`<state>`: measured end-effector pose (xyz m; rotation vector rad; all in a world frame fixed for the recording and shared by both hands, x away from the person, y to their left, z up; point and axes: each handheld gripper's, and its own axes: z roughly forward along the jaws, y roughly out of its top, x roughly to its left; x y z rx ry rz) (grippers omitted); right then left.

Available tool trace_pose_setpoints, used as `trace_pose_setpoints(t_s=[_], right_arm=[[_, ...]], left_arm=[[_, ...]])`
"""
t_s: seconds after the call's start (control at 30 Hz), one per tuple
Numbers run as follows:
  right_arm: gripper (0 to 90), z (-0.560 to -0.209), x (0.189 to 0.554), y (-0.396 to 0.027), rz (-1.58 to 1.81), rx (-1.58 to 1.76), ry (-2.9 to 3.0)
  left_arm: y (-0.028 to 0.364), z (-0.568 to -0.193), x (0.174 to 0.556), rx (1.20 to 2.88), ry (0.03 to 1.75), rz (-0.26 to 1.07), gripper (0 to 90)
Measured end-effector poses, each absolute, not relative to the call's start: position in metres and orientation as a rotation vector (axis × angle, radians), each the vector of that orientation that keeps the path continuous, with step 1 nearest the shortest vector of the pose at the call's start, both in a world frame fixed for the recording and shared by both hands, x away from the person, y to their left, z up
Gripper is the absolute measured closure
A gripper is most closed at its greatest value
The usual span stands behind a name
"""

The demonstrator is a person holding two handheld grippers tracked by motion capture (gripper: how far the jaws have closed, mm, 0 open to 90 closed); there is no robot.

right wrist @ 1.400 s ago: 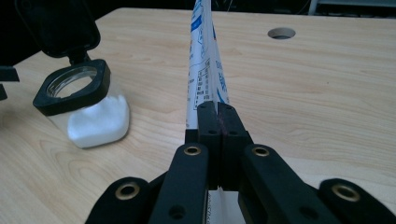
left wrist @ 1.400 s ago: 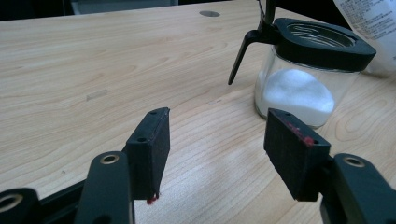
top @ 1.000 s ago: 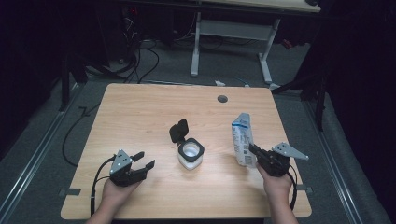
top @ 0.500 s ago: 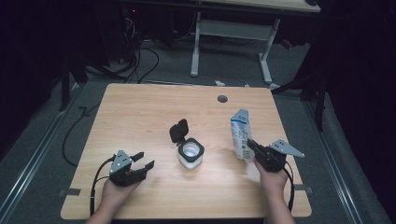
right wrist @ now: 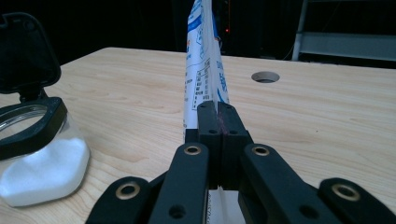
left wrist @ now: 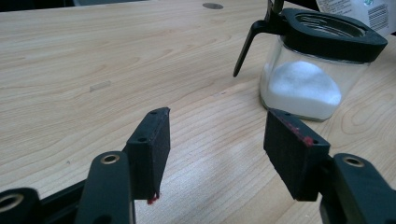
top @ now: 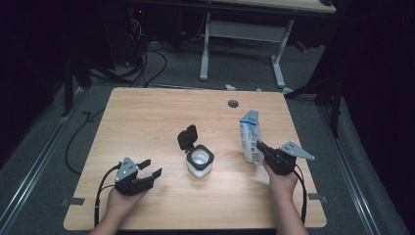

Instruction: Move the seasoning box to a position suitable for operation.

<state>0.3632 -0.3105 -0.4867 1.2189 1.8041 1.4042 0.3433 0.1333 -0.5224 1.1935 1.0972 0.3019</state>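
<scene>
right gripper (top: 261, 149): clamped on the edge of the upright white-blue packet (top: 249, 135) | left gripper (top: 149, 168): jaws apart, holding nothing, low over the counter (top: 147, 117) | open-lidded jar (top: 198, 161) of white powder: between both grippers

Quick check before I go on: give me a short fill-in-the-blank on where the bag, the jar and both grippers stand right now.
1. The right gripper is shut on the edge of the ____.
2. The jar holds a ____ powder.
3. The jar's black lid is flipped ____.
4. The left gripper has its jaws ____, with nothing between them.

Missing words: bag; white; open; open
</scene>
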Motion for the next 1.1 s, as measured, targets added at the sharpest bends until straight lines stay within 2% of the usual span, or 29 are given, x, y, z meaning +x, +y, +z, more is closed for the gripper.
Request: trace_pose_setpoints(t_s=[0.57, 0.9, 1.1], right_arm=[[88.3, -0.492, 0.350, -0.322, 1.387, 1.232, 1.803], [82.0, -0.498, 0.343, -0.327, 1.376, 1.264, 1.804], [81.6, -0.499, 0.340, -0.330, 1.373, 1.274, 1.799]], left_arm=[[0.134, -0.522, 0.343, 1.190, 1.096, 0.304, 41.1], [0.133, -0.523, 0.343, 1.193, 1.093, 0.310, 40.8], [0.133, -0.523, 0.343, 1.193, 1.092, 0.308, 40.8]])
